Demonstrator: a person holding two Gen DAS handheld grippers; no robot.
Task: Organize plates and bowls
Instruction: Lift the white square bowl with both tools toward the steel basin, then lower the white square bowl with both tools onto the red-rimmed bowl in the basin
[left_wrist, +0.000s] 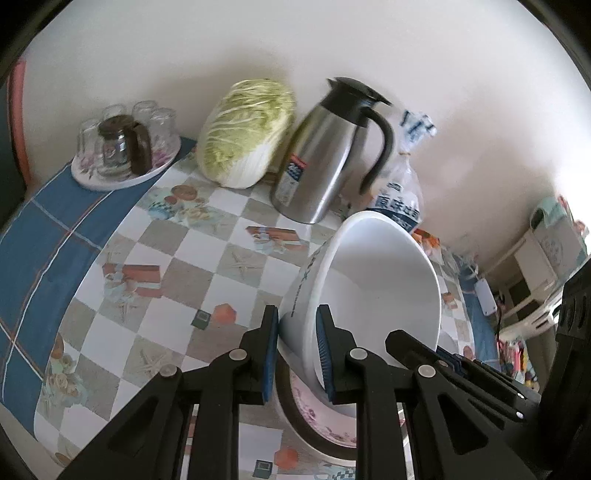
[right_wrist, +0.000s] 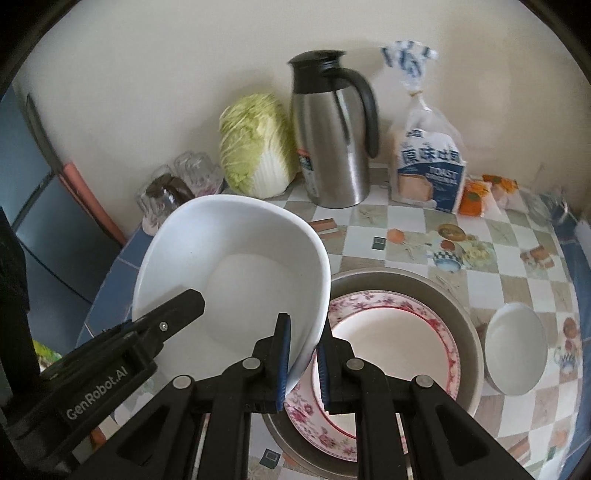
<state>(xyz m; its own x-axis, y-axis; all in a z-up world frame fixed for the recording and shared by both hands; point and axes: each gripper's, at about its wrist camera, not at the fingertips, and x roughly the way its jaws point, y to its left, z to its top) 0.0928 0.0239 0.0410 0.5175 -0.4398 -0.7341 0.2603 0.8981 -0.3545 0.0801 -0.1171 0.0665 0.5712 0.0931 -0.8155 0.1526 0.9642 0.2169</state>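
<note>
- Clamping the near rim of the large white bowl (left_wrist: 369, 288) with the left gripper (left_wrist: 297, 354), jaws nearly closed, one blue pad outside the wall and one inside.
- Pinching the opposite rim of that bowl with the right gripper (right_wrist: 302, 363), jaws almost fully closed on the thin wall.
- Holding the bowl tilted and off the checked tablecloth (right_wrist: 413, 229), between both grippers.
- Hanging just left of and partly over the floral plate (right_wrist: 399, 332), itself lying inside the grey round tray (right_wrist: 469, 325).
- Sitting apart to the right of the tray: a small white bowl (right_wrist: 515, 354).
- Standing along the wall: cabbage (right_wrist: 255, 144), steel jug (right_wrist: 332, 140), bread bag (right_wrist: 428, 162).
</note>
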